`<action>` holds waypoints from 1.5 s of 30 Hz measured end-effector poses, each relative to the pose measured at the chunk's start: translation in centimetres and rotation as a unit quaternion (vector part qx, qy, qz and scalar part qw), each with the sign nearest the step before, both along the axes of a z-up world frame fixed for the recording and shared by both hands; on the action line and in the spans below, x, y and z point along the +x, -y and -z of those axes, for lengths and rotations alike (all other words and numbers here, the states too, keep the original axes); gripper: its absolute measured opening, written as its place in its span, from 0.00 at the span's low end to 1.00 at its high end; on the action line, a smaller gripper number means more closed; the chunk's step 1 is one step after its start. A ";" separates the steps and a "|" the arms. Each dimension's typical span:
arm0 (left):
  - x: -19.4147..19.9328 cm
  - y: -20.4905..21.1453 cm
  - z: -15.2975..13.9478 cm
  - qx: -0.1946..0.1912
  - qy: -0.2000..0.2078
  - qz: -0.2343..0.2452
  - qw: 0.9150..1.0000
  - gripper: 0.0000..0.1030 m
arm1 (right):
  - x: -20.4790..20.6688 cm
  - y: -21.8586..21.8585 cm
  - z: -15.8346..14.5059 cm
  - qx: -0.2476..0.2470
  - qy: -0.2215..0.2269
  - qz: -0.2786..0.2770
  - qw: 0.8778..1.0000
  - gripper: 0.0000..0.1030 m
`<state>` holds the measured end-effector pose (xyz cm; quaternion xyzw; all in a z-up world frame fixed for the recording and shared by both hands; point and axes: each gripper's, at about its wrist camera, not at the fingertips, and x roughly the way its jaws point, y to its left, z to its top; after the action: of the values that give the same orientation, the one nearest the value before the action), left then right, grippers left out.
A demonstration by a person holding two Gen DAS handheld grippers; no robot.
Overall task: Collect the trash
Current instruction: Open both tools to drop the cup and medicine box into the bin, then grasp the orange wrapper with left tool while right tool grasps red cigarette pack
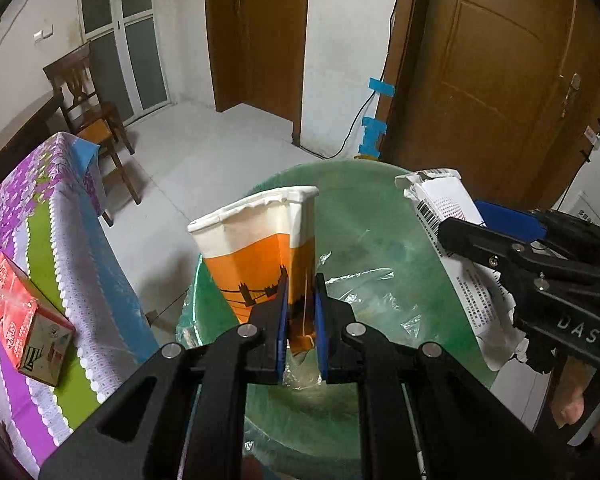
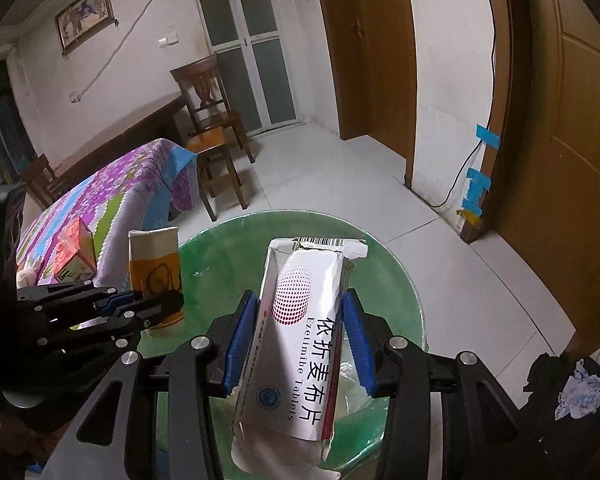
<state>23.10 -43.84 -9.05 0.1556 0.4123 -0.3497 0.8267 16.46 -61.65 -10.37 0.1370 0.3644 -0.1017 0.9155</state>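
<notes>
we hold a white tablet box (image 2: 300, 344) clamped between the blue pads (image 2: 240, 340) of our right gripper (image 2: 298, 344), over a green-lined bin (image 2: 396, 276). our left gripper (image 2: 156, 308), left of it, grips an orange paper cup (image 2: 154, 264).

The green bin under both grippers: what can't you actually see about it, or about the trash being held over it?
- Green bin: its bottom is hidden in both views by the crumpled clear liner and the grippers.
- Paper cup: its base is hidden by the left gripper.
- Tablet box: its contents are unseen, and the right gripper covers its sides.
</notes>
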 end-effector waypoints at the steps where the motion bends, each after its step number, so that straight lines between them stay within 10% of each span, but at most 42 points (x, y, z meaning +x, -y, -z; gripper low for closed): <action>1: 0.0 0.0 0.1 0.000 -0.001 -0.001 1.000 0.10 | 0.0 0.0 0.0 0.000 0.001 0.000 1.000 0.44; 9: 0.2 0.2 0.1 0.004 0.000 -0.001 1.000 0.13 | -0.2 0.0 -0.3 0.003 0.009 0.001 1.000 0.52; 13: 0.0 -0.2 -0.4 -0.004 0.007 -0.006 1.000 0.67 | -1.0 0.4 -1.0 0.007 0.026 0.014 1.000 0.60; 22: -1.8 -1.1 -2.0 -0.011 0.035 0.006 0.999 0.94 | -4.4 -0.9 -3.5 0.000 0.064 0.016 0.998 0.68; 33: -6.3 -8.8 -5.9 -0.057 0.098 0.015 0.993 0.95 | -10.0 -7.1 -7.5 -0.010 0.134 -0.025 0.991 0.84; 45: -9.1 -28.3 -6.6 -0.055 0.113 -0.144 0.982 0.95 | -11.3 -22.1 -7.6 0.001 0.148 -0.185 0.972 0.88</action>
<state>13.98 -15.50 -2.42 0.0873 0.3144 -0.2293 0.9170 5.13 -39.54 -2.80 0.0820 0.2438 0.0909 0.9621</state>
